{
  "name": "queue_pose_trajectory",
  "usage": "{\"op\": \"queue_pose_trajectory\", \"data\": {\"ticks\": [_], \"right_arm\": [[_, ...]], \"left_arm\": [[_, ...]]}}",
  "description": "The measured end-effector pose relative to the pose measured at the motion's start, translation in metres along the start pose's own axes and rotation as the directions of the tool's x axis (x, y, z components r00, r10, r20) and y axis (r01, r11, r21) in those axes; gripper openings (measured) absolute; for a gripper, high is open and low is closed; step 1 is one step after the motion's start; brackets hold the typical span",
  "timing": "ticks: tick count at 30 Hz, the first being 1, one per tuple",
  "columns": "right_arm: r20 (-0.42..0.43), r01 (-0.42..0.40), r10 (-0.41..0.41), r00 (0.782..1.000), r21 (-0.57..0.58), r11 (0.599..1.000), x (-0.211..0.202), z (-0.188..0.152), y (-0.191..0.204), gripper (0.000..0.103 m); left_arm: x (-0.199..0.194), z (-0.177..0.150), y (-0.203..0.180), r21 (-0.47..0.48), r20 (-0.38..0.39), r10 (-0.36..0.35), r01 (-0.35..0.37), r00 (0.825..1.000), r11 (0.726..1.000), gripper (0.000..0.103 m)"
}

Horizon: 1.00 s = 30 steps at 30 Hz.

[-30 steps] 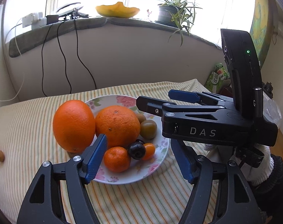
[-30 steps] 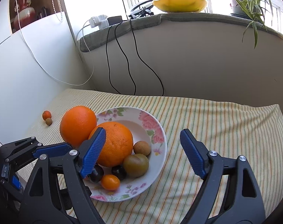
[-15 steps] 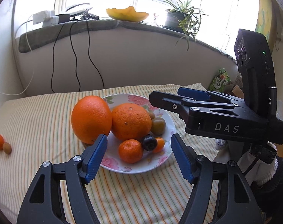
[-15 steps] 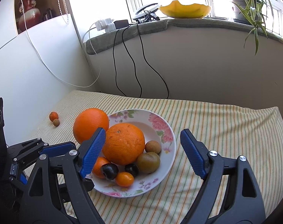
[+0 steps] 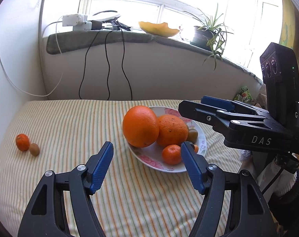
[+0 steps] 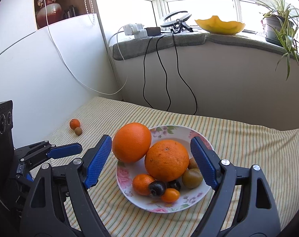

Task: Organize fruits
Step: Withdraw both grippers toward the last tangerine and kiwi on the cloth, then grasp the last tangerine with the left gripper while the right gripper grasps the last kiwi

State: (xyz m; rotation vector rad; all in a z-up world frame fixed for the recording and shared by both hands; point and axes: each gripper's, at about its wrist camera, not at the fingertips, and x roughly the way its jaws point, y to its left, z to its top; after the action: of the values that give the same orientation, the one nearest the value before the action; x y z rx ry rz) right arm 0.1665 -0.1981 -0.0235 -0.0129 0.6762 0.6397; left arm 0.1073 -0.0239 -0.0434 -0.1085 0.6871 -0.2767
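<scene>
A floral plate on the striped cloth holds two big oranges, a mandarin, and several small dark, green and orange fruits. A loose mandarin and a small brown fruit lie together on the cloth far to the left. My left gripper hovers open and empty short of the plate's left side. My right gripper hangs open and empty above the plate's near side. Each gripper shows at the edge of the other's view.
A wall rises behind the cloth, with a sill carrying a power strip, hanging cables, a yellow rind and a potted plant. A white wall closes the left side. A person's sleeve is at the lower right.
Both grippers have drawn back and upward from the plate, which now looks smaller. The left view has swung so the loose fruits sit further in. Jaw widths are unchanged.
</scene>
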Motion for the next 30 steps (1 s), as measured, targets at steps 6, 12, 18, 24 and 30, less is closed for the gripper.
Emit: {"op": "queue_pose_trajectory", "data": {"ticks": [6, 12, 18, 24, 30], "right_arm": [[-0.007, -0.027, 0.026, 1.0, -0.034, 0.999, 0.006, 0.003, 0.024, 0.085], [-0.02, -0.052, 0.051, 0.998, -0.068, 0.996, 0.017, 0.006, 0.05, 0.085], [-0.037, -0.079, 0.076, 0.996, -0.098, 0.992, 0.031, 0.012, 0.073, 0.085], [-0.058, -0.113, 0.107, 0.993, -0.117, 0.987, 0.047, 0.016, 0.095, 0.085], [-0.085, -0.147, 0.137, 0.987, -0.126, 0.981, 0.066, 0.017, 0.116, 0.085]], "left_arm": [[-0.016, -0.003, 0.024, -0.034, 0.022, 0.04, -0.039, 0.999, 0.999, 0.07], [-0.03, -0.006, 0.05, -0.066, 0.038, 0.083, -0.081, 0.996, 0.995, 0.07], [-0.039, -0.008, 0.078, -0.103, 0.054, 0.12, -0.114, 0.991, 0.988, 0.07], [-0.043, -0.01, 0.113, -0.153, 0.056, 0.161, -0.151, 0.985, 0.977, 0.07], [-0.041, -0.014, 0.153, -0.213, 0.044, 0.201, -0.188, 0.979, 0.959, 0.07]]}}
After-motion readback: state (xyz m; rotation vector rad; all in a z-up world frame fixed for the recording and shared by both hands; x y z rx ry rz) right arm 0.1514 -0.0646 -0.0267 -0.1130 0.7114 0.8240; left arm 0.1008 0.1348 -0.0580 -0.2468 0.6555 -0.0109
